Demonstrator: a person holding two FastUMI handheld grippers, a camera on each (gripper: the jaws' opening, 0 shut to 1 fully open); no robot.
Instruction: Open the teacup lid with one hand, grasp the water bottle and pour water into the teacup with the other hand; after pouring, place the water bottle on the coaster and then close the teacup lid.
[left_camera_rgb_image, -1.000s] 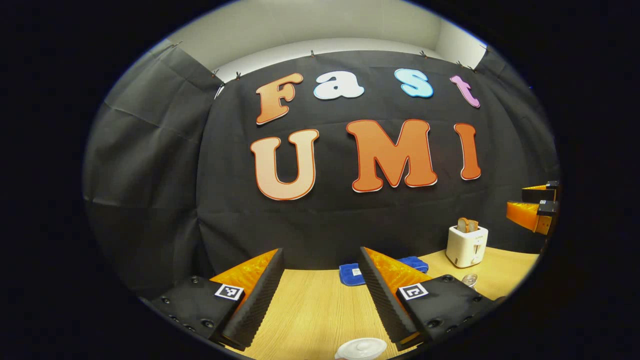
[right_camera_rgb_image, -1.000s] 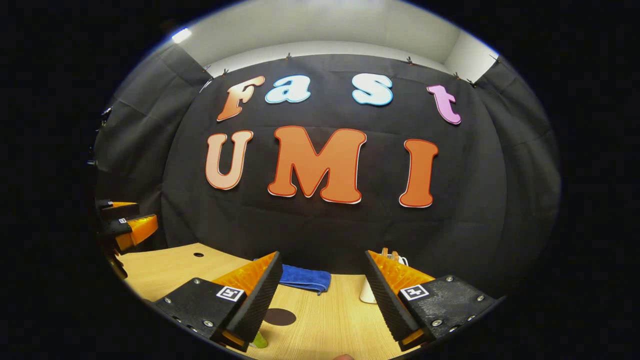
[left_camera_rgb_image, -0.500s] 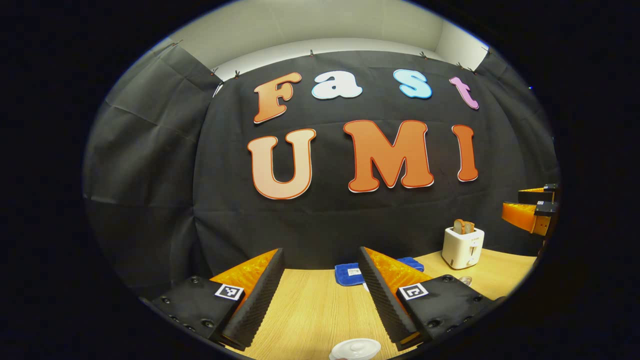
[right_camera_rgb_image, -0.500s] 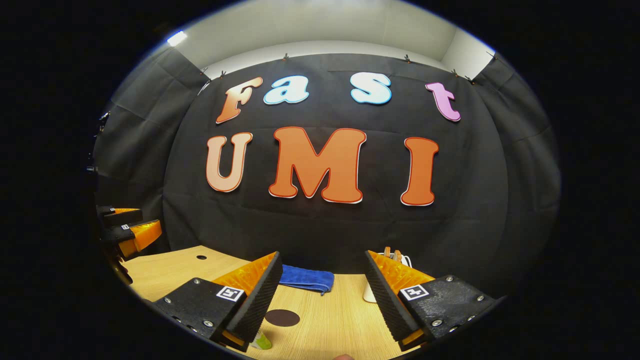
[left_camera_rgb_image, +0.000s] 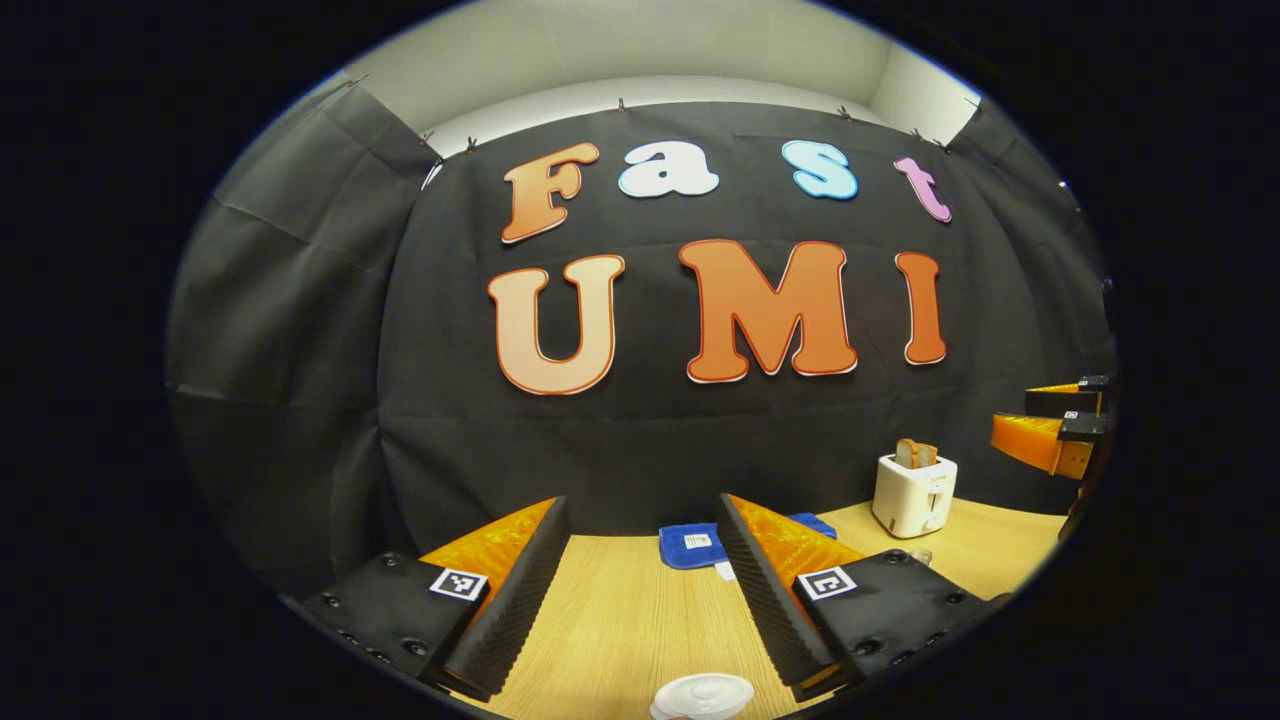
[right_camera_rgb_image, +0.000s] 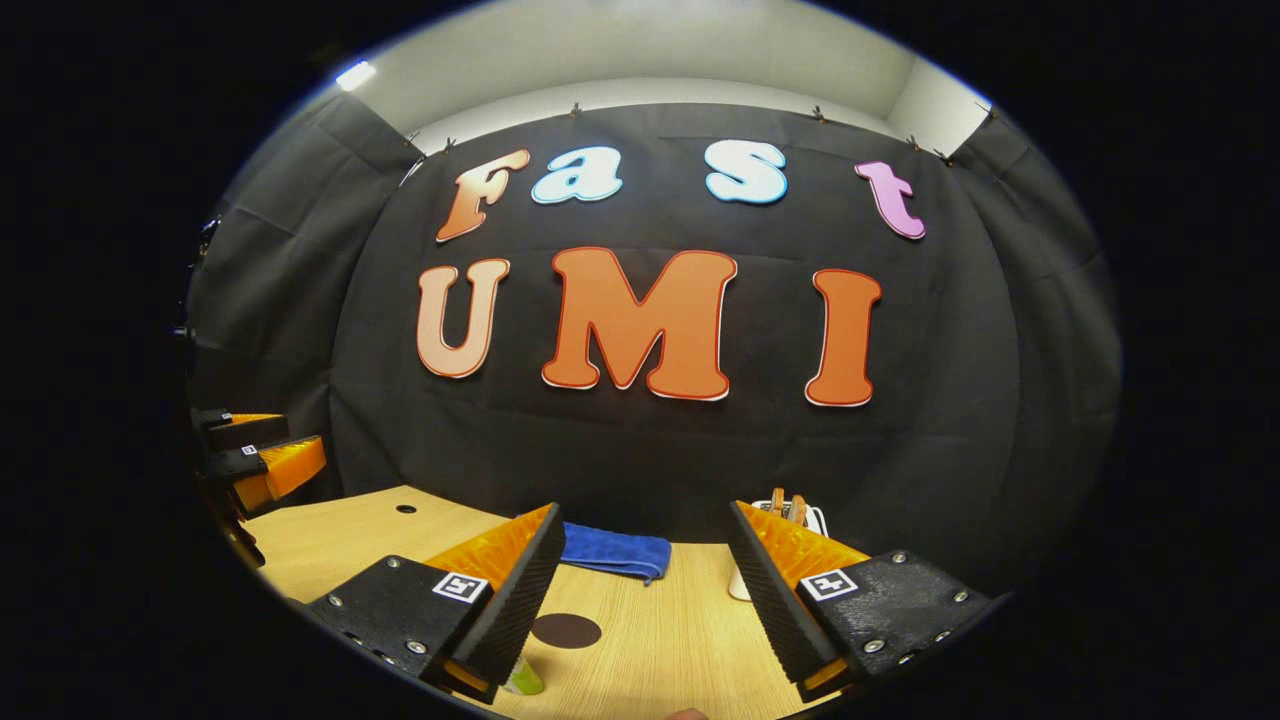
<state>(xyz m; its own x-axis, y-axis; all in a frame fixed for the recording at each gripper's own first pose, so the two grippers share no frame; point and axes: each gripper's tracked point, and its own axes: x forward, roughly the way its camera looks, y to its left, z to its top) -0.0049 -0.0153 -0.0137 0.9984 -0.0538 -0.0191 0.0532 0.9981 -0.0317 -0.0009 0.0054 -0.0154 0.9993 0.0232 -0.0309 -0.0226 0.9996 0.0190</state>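
Observation:
In the left gripper view a white teacup lid (left_camera_rgb_image: 703, 693) sits at the bottom edge, just below and ahead of my open left gripper (left_camera_rgb_image: 640, 590), whose fingers hold nothing. In the right gripper view my right gripper (right_camera_rgb_image: 640, 590) is open and empty above the wooden table (right_camera_rgb_image: 660, 640). A dark round coaster (right_camera_rgb_image: 566, 630) lies on the table between its fingers, toward the left one. A green bit of the water bottle (right_camera_rgb_image: 522, 680) peeks out under the left finger. The left gripper (right_camera_rgb_image: 262, 462) shows far left there; the right gripper (left_camera_rgb_image: 1050, 432) shows far right in the left gripper view.
A white toaster (left_camera_rgb_image: 913, 492) with bread stands at the back right of the table; in the right gripper view the toaster (right_camera_rgb_image: 790, 515) is partly behind the right finger. A folded blue cloth (right_camera_rgb_image: 612, 550) lies near the back wall. A small hole (right_camera_rgb_image: 405, 509) marks the tabletop.
The left gripper view has drifted right, so the toaster, cloth and teacup lid slid left. The right gripper view barely moved; the coaster sits slightly more to the right.

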